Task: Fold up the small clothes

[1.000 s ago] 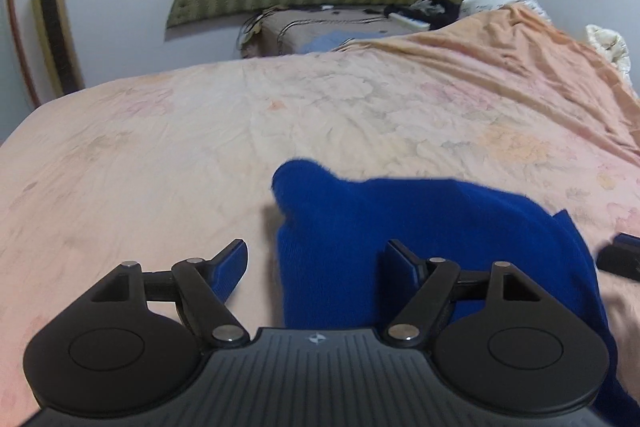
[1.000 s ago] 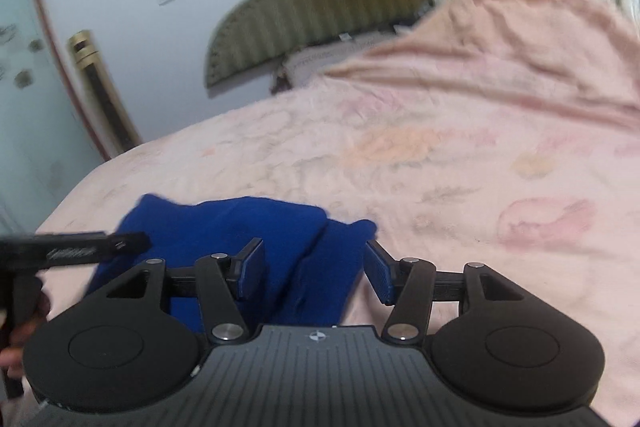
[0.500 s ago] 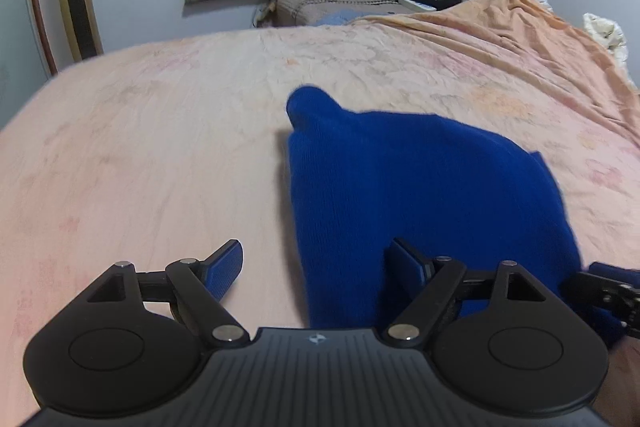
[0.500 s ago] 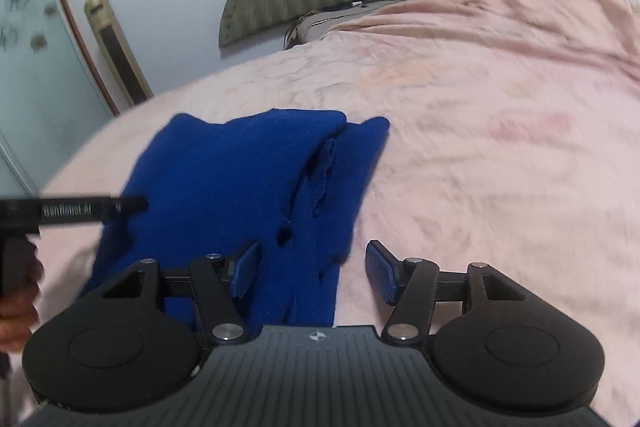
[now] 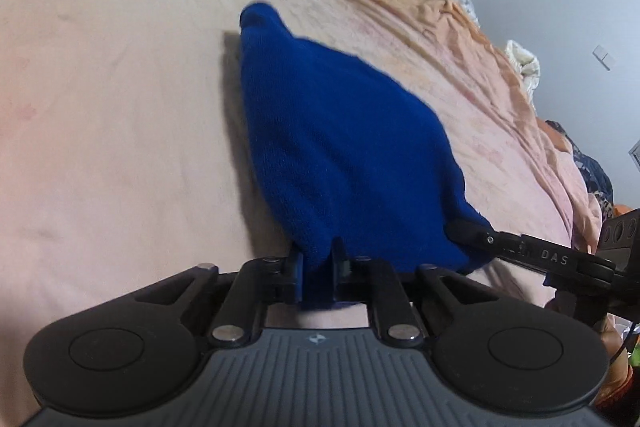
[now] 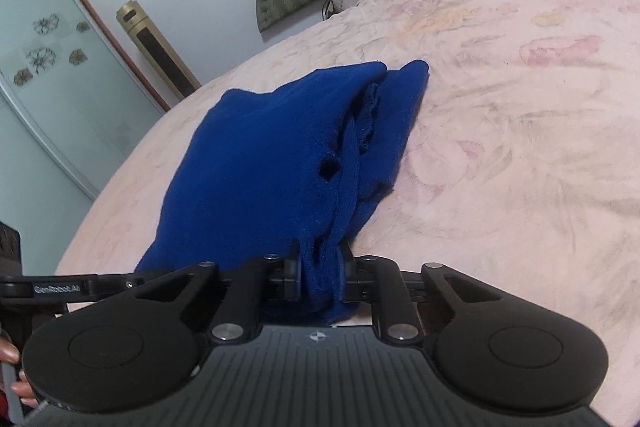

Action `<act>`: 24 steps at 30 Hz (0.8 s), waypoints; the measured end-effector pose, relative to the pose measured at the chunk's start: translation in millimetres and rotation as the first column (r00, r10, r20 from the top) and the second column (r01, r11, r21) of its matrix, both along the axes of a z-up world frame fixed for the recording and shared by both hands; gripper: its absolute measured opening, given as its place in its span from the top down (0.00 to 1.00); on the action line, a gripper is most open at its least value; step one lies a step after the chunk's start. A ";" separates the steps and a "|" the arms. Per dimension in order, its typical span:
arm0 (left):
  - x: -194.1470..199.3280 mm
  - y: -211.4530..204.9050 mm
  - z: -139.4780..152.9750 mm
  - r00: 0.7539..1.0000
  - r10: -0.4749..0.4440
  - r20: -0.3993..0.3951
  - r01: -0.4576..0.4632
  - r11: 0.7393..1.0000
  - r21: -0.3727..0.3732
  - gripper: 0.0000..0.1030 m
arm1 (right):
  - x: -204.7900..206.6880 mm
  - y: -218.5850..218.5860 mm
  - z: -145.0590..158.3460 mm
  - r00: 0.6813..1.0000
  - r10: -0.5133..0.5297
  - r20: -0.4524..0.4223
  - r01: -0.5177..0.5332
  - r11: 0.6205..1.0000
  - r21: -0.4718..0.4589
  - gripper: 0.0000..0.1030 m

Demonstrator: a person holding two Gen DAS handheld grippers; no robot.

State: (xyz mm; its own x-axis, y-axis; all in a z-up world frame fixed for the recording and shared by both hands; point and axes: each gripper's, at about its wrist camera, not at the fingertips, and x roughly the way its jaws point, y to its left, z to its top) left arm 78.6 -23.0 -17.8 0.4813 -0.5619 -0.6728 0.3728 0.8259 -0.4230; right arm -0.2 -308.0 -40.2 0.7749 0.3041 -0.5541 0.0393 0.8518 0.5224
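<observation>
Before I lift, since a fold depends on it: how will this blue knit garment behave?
Probably floppy: the blue knit garment lies in soft, sagging layers on the bed. Likely light and not slippery, as the closing left tool and right tool bunch its fuzzy near edge.
</observation>
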 end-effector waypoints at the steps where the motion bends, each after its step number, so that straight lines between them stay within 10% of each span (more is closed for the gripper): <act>1: -4.7 1.5 4.1 1.000 0.004 0.020 -0.004 1.000 0.003 0.90 | -2.7 -1.3 1.0 1.000 0.002 0.010 -0.003 0.999 0.034 0.83; 5: -17.4 4.1 20.0 0.992 0.025 0.123 -0.033 0.997 0.066 0.90 | -16.7 -1.7 8.5 0.998 0.027 0.052 -0.033 0.992 0.118 0.84; 11: -29.2 -18.2 16.3 0.985 0.045 0.164 -0.082 0.971 0.225 0.79 | -25.1 30.3 15.5 0.999 -0.037 0.020 0.041 0.973 -0.225 0.62; 16: -42.5 -24.0 14.9 0.974 0.082 0.211 -0.139 0.953 0.270 0.26 | -48.5 73.6 39.1 0.986 -0.043 0.163 0.115 0.879 -0.462 0.51; 24: -54.5 -19.4 4.9 0.965 0.141 0.222 -0.205 0.931 0.300 0.25 | -47.2 97.1 14.4 0.996 -0.046 0.073 0.077 0.856 -0.511 0.35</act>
